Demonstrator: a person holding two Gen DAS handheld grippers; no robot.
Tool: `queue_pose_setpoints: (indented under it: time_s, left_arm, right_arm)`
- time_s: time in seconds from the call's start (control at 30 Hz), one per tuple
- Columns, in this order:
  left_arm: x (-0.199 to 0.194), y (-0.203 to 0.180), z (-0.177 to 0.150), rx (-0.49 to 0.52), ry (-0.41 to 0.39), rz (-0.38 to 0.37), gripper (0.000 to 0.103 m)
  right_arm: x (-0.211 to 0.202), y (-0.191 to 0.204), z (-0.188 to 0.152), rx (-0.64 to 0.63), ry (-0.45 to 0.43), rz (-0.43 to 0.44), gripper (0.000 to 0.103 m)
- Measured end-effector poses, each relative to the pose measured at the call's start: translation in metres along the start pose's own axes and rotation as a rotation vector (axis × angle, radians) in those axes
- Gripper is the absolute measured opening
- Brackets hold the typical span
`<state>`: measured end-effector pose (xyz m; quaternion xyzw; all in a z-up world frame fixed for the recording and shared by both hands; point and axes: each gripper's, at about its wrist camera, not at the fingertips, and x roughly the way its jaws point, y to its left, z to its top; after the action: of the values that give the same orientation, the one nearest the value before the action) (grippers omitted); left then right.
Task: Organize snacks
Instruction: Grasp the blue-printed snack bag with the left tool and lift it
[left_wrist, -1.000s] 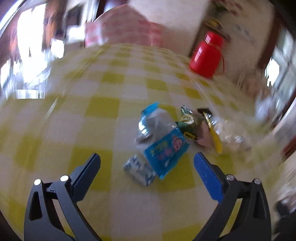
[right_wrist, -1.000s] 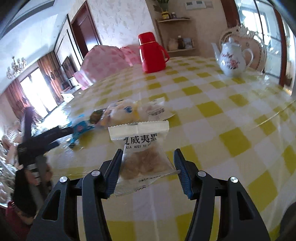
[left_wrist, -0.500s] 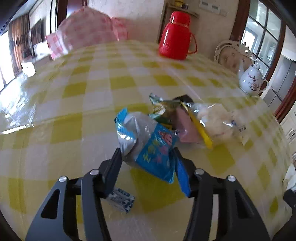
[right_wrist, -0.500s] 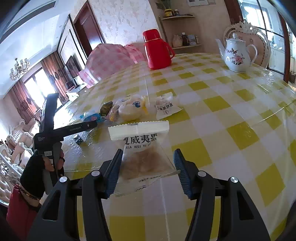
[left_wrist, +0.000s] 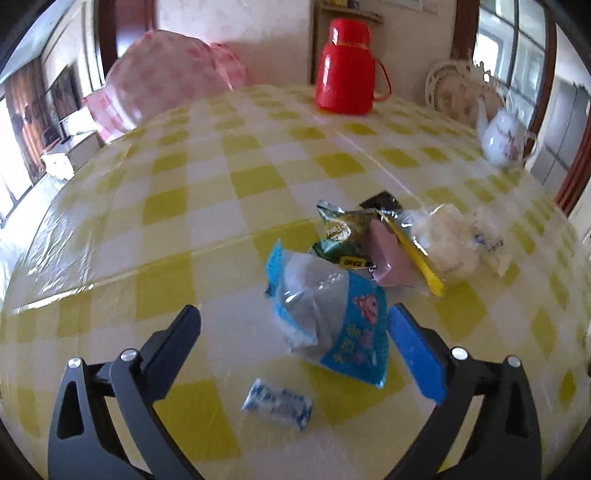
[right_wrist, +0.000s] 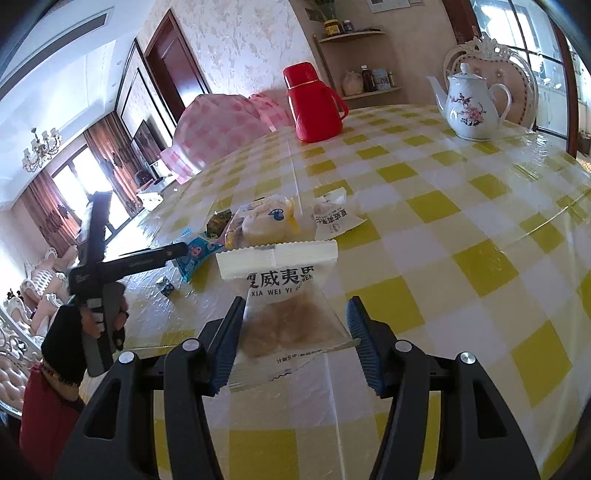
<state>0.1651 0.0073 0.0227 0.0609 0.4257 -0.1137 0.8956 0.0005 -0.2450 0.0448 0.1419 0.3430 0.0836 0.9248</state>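
My left gripper (left_wrist: 295, 325) is open, its jaws on either side of a blue and clear snack bag (left_wrist: 332, 317) lying on the table. Behind the bag lies a pile of snacks: a green packet (left_wrist: 343, 232), a pink one (left_wrist: 388, 254) and a clear bag of white pieces (left_wrist: 443, 236). A small blue and white candy (left_wrist: 277, 402) lies just in front of the left gripper. My right gripper (right_wrist: 295, 321) is shut on a clear nut packet (right_wrist: 284, 295) with a white printed top, held above the table. The pile also shows in the right wrist view (right_wrist: 258, 221).
The table has a yellow and white checked cloth (right_wrist: 461, 229). A red thermos (left_wrist: 347, 66) stands at the far side, a white flowered teapot (right_wrist: 469, 103) at the far right. A pink checked cover (left_wrist: 166, 85) sits at the far left. A white packet (right_wrist: 332, 218) lies beside the pile.
My left gripper was closed around the blue bag half a second ago and has now opened; the bag lies on the table by the pile. My right gripper still holds the nut packet.
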Motion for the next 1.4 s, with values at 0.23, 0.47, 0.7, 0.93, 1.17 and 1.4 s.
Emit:
queue_pose_setpoints:
  time_s: [0.23, 0.47, 0.7, 0.93, 1.17, 1.4]
  left_arm:
    - [0.049, -0.030, 0.016, 0.135, 0.050, 0.034, 0.102]
    - [0.040, -0.028, 0.011, 0.120, 0.055, -0.077, 0.069]
    - [0.011, -0.030, -0.003, 0.045, 0.010, -0.062, 0.044]
    - [-0.046, -0.041, -0.030, -0.010, -0.066, -0.148, 0.031]
    - [-0.044, -0.064, -0.057, 0.070, -0.029, -0.169, 0.094]
    - [-0.021, -0.093, -0.058, 0.231, -0.015, -0.058, 0.094]
  right_arm:
    - [0.001, 0.003, -0.001, -0.014, 0.010, -0.011, 0.056]
    - [0.003, 0.005, -0.003, -0.045, 0.011, -0.032, 0.056]
    - [0.011, -0.003, -0.005, -0.043, 0.026, -0.047, 0.055]
    - [0.019, -0.011, -0.008, -0.025, 0.041, -0.088, 0.055]
    - [0.010, -0.013, -0.017, 0.025, 0.026, -0.098, 0.055]
    - [-0.013, -0.001, -0.033, 0.044, -0.006, -0.061, 0.056]
